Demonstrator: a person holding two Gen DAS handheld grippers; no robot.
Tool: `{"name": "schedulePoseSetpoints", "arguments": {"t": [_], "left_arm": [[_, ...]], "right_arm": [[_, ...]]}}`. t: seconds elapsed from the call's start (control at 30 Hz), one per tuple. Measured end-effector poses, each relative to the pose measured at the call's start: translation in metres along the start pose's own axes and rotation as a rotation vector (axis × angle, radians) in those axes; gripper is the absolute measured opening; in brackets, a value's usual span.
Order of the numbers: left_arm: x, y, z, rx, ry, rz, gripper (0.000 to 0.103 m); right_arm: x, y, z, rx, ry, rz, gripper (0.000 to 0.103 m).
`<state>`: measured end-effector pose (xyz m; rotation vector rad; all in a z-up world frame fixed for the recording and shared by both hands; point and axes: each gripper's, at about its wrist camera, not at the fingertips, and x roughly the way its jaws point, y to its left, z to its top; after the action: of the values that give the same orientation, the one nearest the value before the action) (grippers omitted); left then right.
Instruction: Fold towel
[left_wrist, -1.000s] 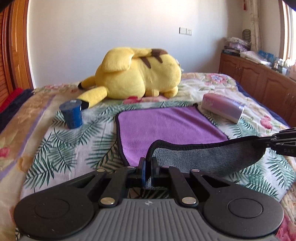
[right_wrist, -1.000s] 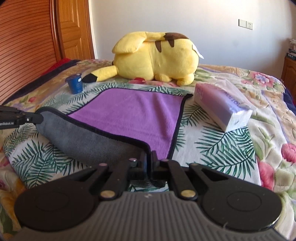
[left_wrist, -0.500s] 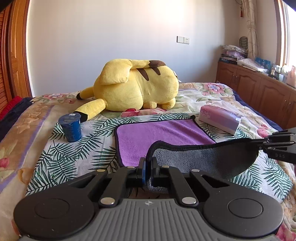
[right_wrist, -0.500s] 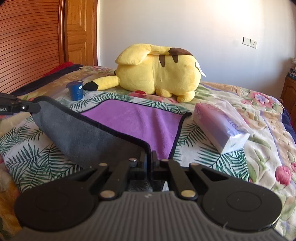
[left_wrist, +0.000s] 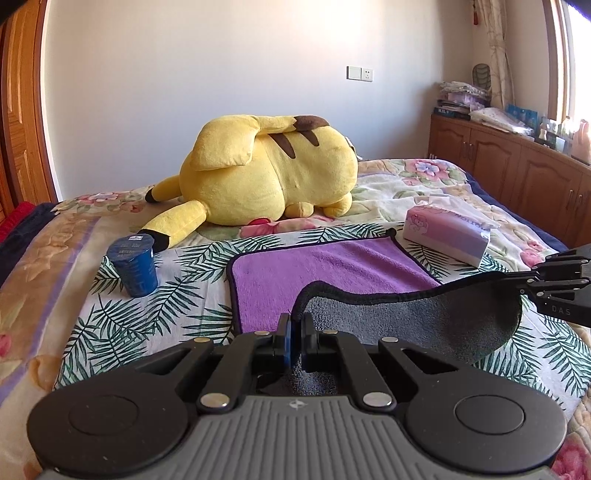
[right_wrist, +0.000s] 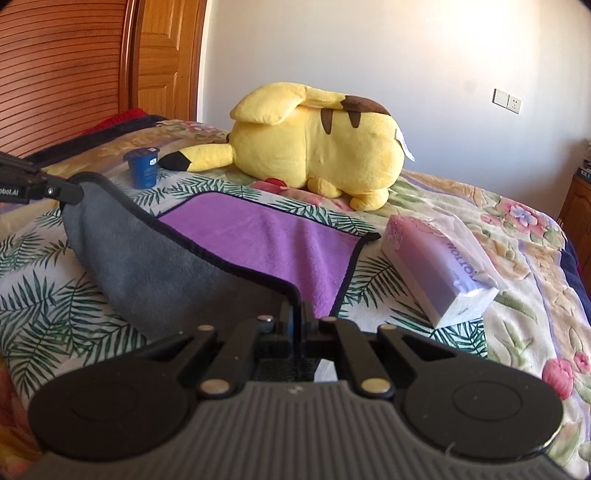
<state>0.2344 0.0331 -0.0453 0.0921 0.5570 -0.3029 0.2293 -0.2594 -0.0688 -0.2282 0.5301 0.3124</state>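
Both views sit low at the near edge of the bed, each looking forward along its own gripper toward the far wall; the left wrist view angles rightward, the right wrist view leftward. Both share the towel, plush toy, blue cup and tissue pack; each catches the other gripper at its frame edge, the right gripper and the left gripper.

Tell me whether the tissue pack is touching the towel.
Apart. The right wrist view shows a strip of leaf-print bedspread between the tissue pack and the towel, whose far right corner stops short of it.
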Motion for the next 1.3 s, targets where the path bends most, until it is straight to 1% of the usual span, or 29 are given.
{"name": "schedulePoseSetpoints", "arguments": {"t": [0.23,0.5,0.83,1.07,1.3], "left_arm": [[0.002,-0.003,0.008,0.016,-0.008,-0.026,0.0],[-0.001,-0.001,0.02,0.025,-0.044,-0.015,0.0],[0.001,-0.003,0.034,0.042,-0.079,-0.01,0.0],[0.0,-0.002,0.056,0.056,-0.14,0.02,0.0],[0.015,0.003,0.064,0.057,-0.151,0.05,0.0]], "right_arm": [[0.003,-0.004,0.003,0.014,-0.032,-0.004,0.004],[-0.003,-0.006,0.019,0.001,-0.092,-0.013,0.004],[0.001,-0.01,0.035,-0.012,-0.113,-0.032,0.004],[0.005,-0.011,0.049,-0.035,-0.143,-0.044,0.004],[0.015,-0.02,0.065,-0.061,-0.161,-0.077,0.004]]}}
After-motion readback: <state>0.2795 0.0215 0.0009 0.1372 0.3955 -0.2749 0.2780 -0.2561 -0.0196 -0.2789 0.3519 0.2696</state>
